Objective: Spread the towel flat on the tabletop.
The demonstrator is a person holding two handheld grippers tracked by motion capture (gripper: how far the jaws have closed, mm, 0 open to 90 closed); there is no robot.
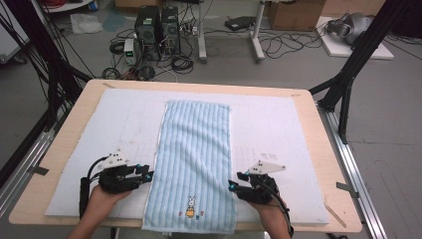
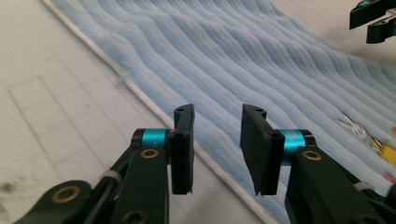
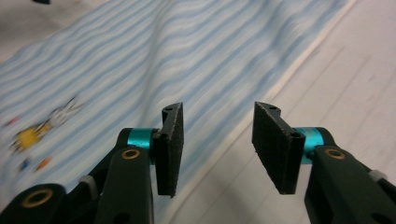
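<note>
Concrete floor with computer towers (image 1: 157,30) and a mess of cables behind, and up front a light wooden table (image 1: 54,149) with a white padded mat (image 1: 278,124) on it. A pale blue striped terry towel (image 1: 196,149) with a little bunny picture lies flat down the middle, long axis running away from the person, near end hanging just over the mat's front edge.

Left gripper (image 1: 145,175) sits just off the towel's left long edge, jaws spread with nothing between them. Right gripper (image 1: 234,186) is right at the opposite long edge, jaws also apart and empty. Both point inward at the near end, about equally close, so my guess is each one's lining up to pinch its own side.
</note>
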